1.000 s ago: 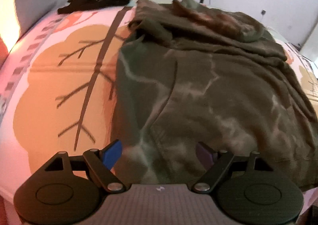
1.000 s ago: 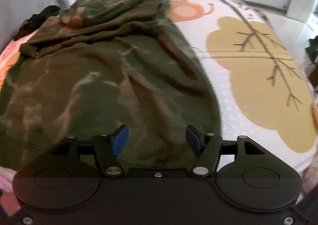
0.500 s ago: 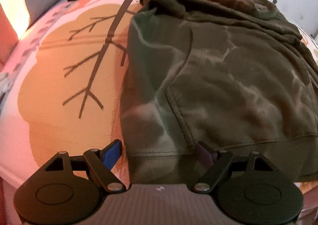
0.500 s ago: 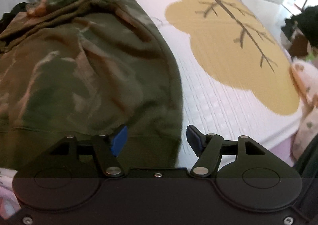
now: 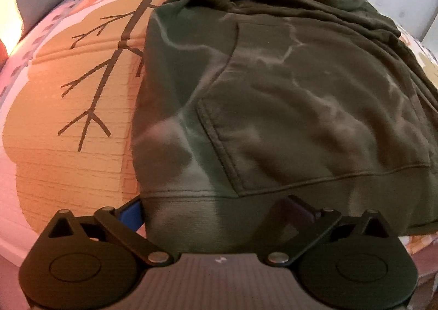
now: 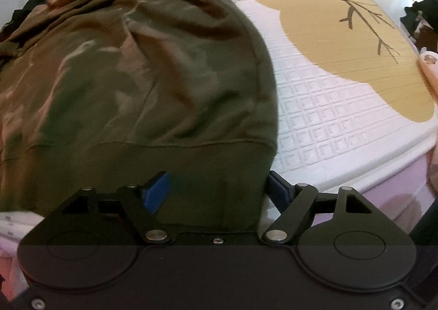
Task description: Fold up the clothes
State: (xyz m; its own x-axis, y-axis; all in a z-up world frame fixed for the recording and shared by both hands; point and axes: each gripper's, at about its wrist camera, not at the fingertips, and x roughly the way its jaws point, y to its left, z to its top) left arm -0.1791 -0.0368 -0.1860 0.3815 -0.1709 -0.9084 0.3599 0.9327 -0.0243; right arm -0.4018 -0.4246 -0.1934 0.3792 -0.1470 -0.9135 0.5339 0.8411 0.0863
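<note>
1. Along the near edge of the bed, the green hoodie lies flat, hem toward me.
2. Left gripper and right gripper straddle the two hem corners — jaws opening, nothing pinched yet, probably to fold the hem up.

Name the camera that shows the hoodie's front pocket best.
Left wrist view. The front pocket of the hoodie lies there with its slanted opening and bottom seam sharp. The right wrist view catches only one blurred pocket edge, the rest cut off at the frame.
</note>
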